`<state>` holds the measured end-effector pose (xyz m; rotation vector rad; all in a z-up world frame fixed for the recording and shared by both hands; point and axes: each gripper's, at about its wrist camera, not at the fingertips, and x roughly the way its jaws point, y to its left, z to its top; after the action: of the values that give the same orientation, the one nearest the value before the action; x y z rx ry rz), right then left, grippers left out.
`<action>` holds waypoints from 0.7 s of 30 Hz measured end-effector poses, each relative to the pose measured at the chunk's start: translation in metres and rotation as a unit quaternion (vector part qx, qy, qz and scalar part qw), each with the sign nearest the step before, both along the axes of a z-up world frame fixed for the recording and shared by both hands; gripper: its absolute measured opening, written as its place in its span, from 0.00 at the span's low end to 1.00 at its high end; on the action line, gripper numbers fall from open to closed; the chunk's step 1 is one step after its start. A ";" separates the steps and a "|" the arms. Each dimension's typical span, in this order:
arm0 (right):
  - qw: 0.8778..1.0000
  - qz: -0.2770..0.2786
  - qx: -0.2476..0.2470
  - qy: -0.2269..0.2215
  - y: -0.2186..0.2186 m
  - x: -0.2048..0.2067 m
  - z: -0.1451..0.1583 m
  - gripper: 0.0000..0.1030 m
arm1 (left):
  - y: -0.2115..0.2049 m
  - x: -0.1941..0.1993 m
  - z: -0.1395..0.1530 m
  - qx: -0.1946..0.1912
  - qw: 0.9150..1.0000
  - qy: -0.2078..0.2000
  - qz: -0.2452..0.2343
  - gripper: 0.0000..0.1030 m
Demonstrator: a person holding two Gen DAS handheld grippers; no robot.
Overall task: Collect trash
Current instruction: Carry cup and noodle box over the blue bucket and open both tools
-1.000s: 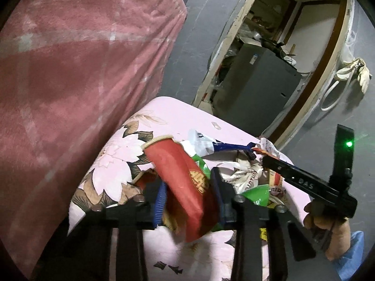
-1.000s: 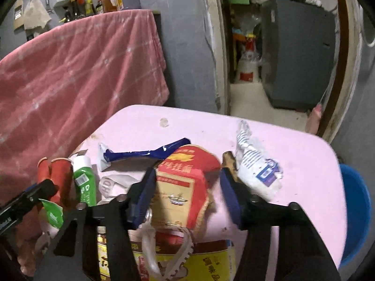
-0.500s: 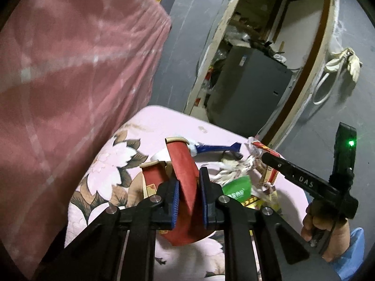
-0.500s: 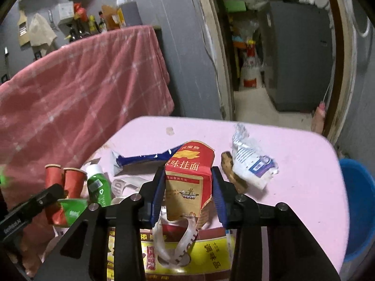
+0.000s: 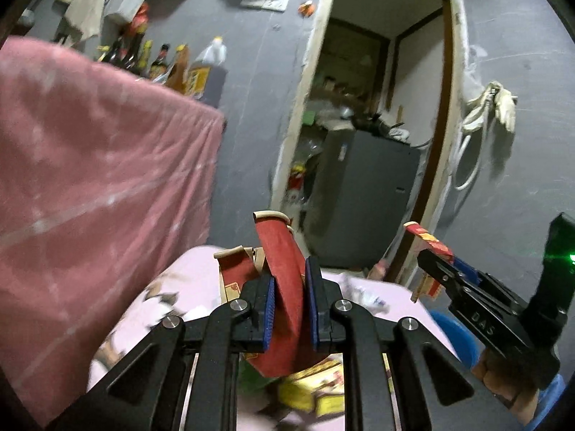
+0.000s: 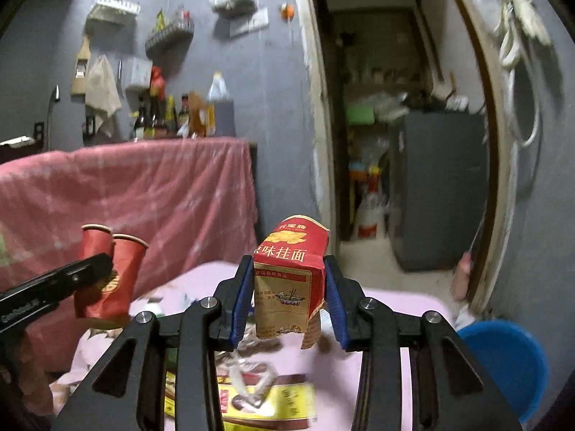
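Observation:
My left gripper is shut on a flattened red paper cup, with a second red cup hanging beside it; both are lifted off the pink table. The right wrist view shows these red cups at the left, in the left gripper. My right gripper is shut on a red and tan noodle carton, held above the table. The right gripper and the carton's edge also show at the right of the left wrist view.
A yellow and red wrapper and white cord lie on the table below the carton. A blue bucket stands at the table's right. A pink checked cloth covers a counter with bottles on the left. A doorway with a grey cabinet lies ahead.
Both grippers closed on their trash, the left on the red cup and the right on the carton, then lifted them off the table while tilting upward.

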<state>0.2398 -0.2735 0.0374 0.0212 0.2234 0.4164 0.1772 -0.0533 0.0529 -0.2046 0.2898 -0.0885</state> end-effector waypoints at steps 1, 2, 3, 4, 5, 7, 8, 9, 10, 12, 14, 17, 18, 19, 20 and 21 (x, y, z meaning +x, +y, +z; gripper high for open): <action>1.000 -0.009 0.001 -0.010 -0.005 -0.002 0.003 0.35 | -0.007 0.003 0.001 0.002 1.000 -0.008 -0.006 0.12; 1.000 -0.019 0.002 -0.021 -0.013 -0.005 0.006 0.35 | -0.011 0.006 0.002 0.002 1.000 -0.014 -0.011 0.12; 0.999 -0.025 0.002 -0.028 -0.017 -0.007 0.007 0.35 | -0.019 0.009 0.003 0.002 1.000 -0.020 -0.018 0.12; 0.999 -0.037 0.000 -0.038 -0.026 -0.010 0.011 0.35 | -0.028 0.012 0.004 0.001 0.999 -0.026 -0.024 0.12; 0.998 -0.046 -0.002 -0.045 -0.032 -0.011 0.014 0.35 | -0.036 0.015 0.005 0.001 0.999 -0.030 -0.029 0.12; 0.997 -0.060 -0.005 -0.055 -0.046 -0.014 0.016 0.35 | -0.054 0.023 0.007 -0.003 0.998 -0.034 -0.046 0.12; 0.996 -0.069 -0.007 -0.059 -0.053 -0.015 0.017 0.35 | -0.062 0.028 0.008 -0.005 0.998 -0.036 -0.053 0.12; 0.995 -0.081 -0.009 -0.064 -0.064 -0.016 0.018 0.35 | -0.071 0.032 0.009 -0.006 0.997 -0.040 -0.061 0.12; 0.994 -0.088 -0.010 -0.065 -0.071 -0.017 0.018 0.35 | -0.082 0.037 0.010 -0.006 0.997 -0.044 -0.067 0.12; 0.992 -0.108 -0.012 -0.070 -0.091 -0.018 0.018 0.35 | -0.103 0.045 0.010 -0.007 0.995 -0.050 -0.083 0.12; 0.989 -0.127 -0.009 -0.071 -0.114 -0.018 0.018 0.35 | -0.125 0.051 0.011 -0.008 0.994 -0.055 -0.098 0.12; 0.986 -0.147 0.002 -0.078 -0.147 -0.017 0.017 0.35 | -0.153 0.063 0.012 -0.028 0.991 -0.054 -0.123 0.12; 0.984 -0.157 0.004 -0.081 -0.157 -0.017 0.016 0.35 | -0.162 0.068 0.012 -0.038 0.989 -0.049 -0.131 0.12; 0.983 -0.164 0.003 -0.081 -0.164 -0.018 0.014 0.35 | -0.173 0.073 0.013 -0.041 0.989 -0.047 -0.137 0.12; 0.981 -0.174 0.002 -0.081 -0.175 -0.017 0.013 0.35 | -0.183 0.075 0.014 -0.041 0.988 -0.049 -0.141 0.12; 0.980 -0.181 0.001 -0.082 -0.183 -0.016 0.012 0.35 | -0.193 0.078 0.015 -0.039 0.987 -0.052 -0.145 0.12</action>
<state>0.2235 -0.4560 0.0494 0.0292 0.0527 0.0536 0.2552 -0.2466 0.0680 -0.2328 0.2111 -0.3986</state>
